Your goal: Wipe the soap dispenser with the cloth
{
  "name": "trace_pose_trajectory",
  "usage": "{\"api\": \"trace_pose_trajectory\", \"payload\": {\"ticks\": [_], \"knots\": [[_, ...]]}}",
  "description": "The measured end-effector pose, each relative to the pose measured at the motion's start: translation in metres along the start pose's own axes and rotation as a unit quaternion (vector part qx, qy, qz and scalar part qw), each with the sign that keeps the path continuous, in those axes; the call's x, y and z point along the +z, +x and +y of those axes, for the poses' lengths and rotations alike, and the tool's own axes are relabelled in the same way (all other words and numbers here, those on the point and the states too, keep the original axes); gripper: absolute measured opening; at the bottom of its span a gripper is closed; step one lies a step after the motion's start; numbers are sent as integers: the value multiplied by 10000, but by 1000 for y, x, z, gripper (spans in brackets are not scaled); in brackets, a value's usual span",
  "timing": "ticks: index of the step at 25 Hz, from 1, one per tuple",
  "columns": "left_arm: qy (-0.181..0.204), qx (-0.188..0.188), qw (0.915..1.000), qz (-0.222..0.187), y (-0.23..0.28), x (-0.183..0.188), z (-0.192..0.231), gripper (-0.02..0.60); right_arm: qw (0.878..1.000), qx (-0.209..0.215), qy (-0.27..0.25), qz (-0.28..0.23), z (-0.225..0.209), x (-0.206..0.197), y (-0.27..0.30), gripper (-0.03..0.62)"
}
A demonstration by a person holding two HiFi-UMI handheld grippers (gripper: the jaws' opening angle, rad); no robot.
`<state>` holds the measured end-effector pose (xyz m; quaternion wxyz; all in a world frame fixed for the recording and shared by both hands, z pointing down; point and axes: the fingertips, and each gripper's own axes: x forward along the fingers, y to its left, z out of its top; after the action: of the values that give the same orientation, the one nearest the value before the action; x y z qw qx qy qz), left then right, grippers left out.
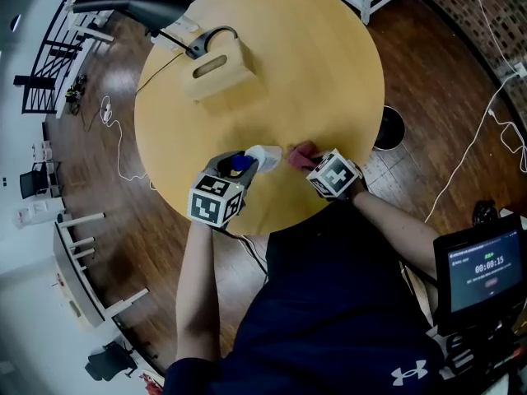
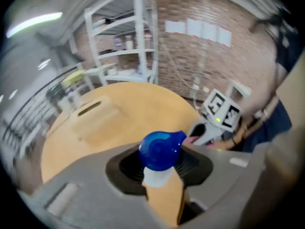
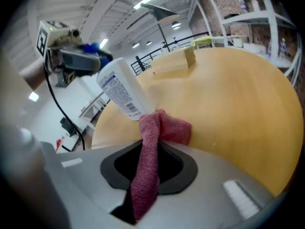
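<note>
Head view: A round wooden worktop carries a wooden box with a slot in its top, at the far left. At the near edge, the left tongs and the right tongs face each other. The soap dispenser, a white bottle with a blue cap, sits at the tip of the left tongs. Its body reaches toward the pink cloth at the tip of the right tongs. A black lamp stands beyond the box.

Left gripper view: The left tongs are clamped on the dispenser's white neck, just below the blue cap. The bottle's body is hidden under the tongs. The right tongs are close beside the cap, with pink cloth showing at their tip. The wooden box lies farther back on the worktop. A white shelf unit stands before a brick wall.

Right gripper view: The right tongs are clamped on the cloth. One strip runs back between them and the rest is bunched in front. The soap dispenser is tilted, cap end up in the left tongs, and its lower end touches the cloth. Whether its base also rests on the worktop cannot be determined.
</note>
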<state>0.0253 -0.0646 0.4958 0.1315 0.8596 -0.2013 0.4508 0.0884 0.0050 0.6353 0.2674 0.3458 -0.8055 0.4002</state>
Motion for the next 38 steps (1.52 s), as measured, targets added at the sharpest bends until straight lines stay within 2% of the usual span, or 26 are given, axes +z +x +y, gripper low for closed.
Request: {"api": "trace_pose_trajectory", "payload": {"ticks": [1, 2, 4, 6, 8, 9, 11, 13, 15, 17, 19, 23, 25, 27, 30, 34, 36, 38], "knots": [[-891, 270, 9955, -180, -5, -3, 14, 144, 9992, 101, 348, -177, -3, 3, -4, 72], [-1732, 456, 9830, -405, -11, -9, 25, 144, 9966, 178, 700, -404, -5, 9, -10, 72], [-3153, 393, 9445, -835, -16, -28, 32, 144, 9891, 181, 1173, -877, -9, 28, -25, 72], [-4249, 14, 8979, -1152, -15, -51, 21, 144, 9873, 96, 1005, -1229, -3, 51, -38, 72], [-4945, -208, 8568, -1444, -15, -70, 11, 144, 9873, 230, 434, -1508, 25, 82, -48, 72], [-5150, -251, 8419, -1593, -17, -78, 7, 144, 9861, 388, 87, -1613, 47, 97, -51, 72], [-5384, -269, 8212, -1871, -19, -89, 0, 144, 9821, 683, -715, -1604, 96, 118, -48, 72], [-5488, -262, 8086, -2107, -15, -94, -6, 144, 9776, 734, -1548, -1223, 129, 119, -33, 72], [-5596, -230, 7977, -2235, -8, -103, -15, 144, 9737, 633, -2044, -788, 139, 105, -15, 72], [-5764, -213, 7862, -2217, -9, -121, -25, 144, 9766, 616, -1967, -611, 143, 87, -3, 72], [-5858, -233, 7803, -2178, -14, -131, -31, 143, 9835, 533, -1674, -443, 132, 67, 3, 71], [-5928, -340, 7651, -2491, 2, -120, -26, 143, 9957, -190, -898, 148, 42, 34, 3, 71], [-5965, -431, 7573, -2622, 5, -120, -20, 143, 9978, -339, -505, 262, 21, 29, -2, 71], [-6027, -501, 7490, -2706, 5, -124, -14, 143, 9986, -295, -412, 133, 29, 39, -5, 71], [-6114, -529, 7352, -2878, 4, -126, -1, 143, 9976, 60, -634, -268, 73, 72, -6, 71], [-6302, -576, 7085, -3122, 5, -124, 17, 143, 9913, 555, -1163, -265, 125, 89, 19, 71], [-6472, -617, 6911, -3157, 8, -131, 24, 143, 9897, 478, -1338, -180, 124, 86, 33, 71], [-6614, -706, 6749, -3195, 10, -140, 28, 143, 9921, 177, -1237, -78, 104, 81, 39, 71]]}}
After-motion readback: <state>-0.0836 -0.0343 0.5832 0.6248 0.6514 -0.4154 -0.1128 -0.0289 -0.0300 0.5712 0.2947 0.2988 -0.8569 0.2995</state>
